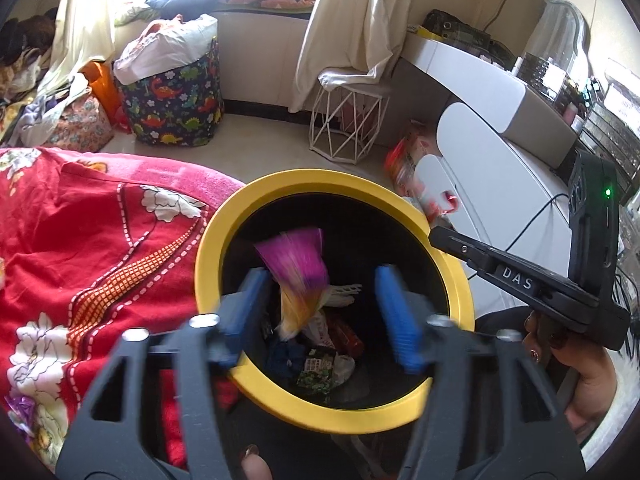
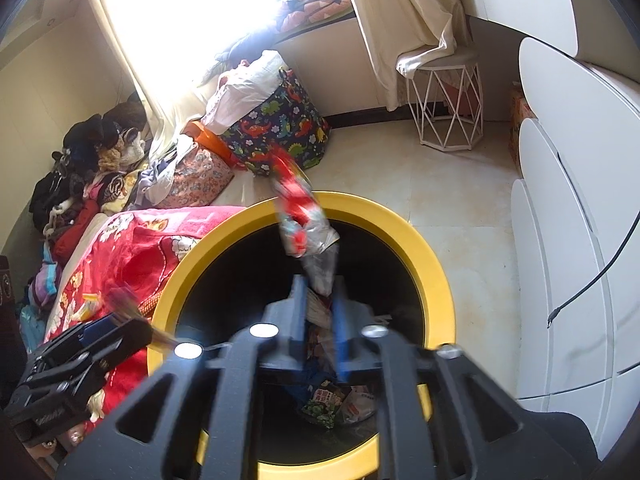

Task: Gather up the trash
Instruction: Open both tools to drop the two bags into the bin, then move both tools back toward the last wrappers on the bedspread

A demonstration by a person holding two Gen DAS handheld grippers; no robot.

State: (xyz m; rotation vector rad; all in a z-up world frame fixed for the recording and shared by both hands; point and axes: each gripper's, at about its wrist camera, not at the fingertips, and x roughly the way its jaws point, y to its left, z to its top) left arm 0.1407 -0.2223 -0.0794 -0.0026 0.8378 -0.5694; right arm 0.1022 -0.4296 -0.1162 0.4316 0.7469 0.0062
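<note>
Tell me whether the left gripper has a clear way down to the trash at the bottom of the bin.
Probably yes. The left gripper hangs right over the bin mouth with its jaws open, and only the blurred purple wrapper between them lies above the trash. How far down that sits is hard to tell.

We see the bin (image 1: 456, 276) on the floor just right of the bed (image 1: 80, 240). Behind it stand a bag (image 1: 176, 108) to the left and a wire stool (image 1: 348, 124) to the right; drawers (image 2: 568, 248) line the right side.
</note>
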